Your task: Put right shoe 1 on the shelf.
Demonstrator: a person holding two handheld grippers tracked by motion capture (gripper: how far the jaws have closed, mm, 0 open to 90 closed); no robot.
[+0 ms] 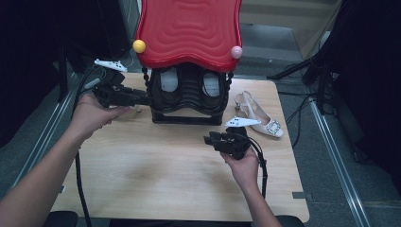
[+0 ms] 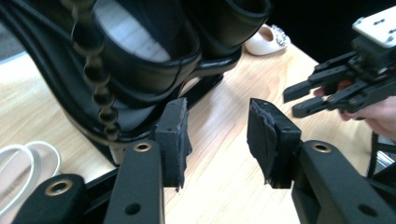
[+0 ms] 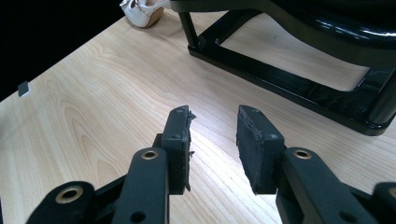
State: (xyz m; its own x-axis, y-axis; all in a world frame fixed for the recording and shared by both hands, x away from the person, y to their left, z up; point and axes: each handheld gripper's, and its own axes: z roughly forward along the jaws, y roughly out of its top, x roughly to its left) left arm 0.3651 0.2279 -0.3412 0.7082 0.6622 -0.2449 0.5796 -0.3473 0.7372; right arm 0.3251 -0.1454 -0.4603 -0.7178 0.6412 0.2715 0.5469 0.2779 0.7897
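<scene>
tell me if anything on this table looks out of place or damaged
One cream slingback shoe with a jewelled buckle lies alone on the wooden table, right of the black rack with a red wavy top. Another pale shoe lies by the rack's left side. The left tongs' black pads look frayed.

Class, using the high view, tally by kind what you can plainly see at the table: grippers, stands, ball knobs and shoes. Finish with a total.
Grippers: 2, the left gripper and the right gripper
Stands: 1, the red-topped stand
Ball knobs: 2, the yellow knob and the pink knob
Shoes: 1, the pale shoe
Total: 6
</scene>
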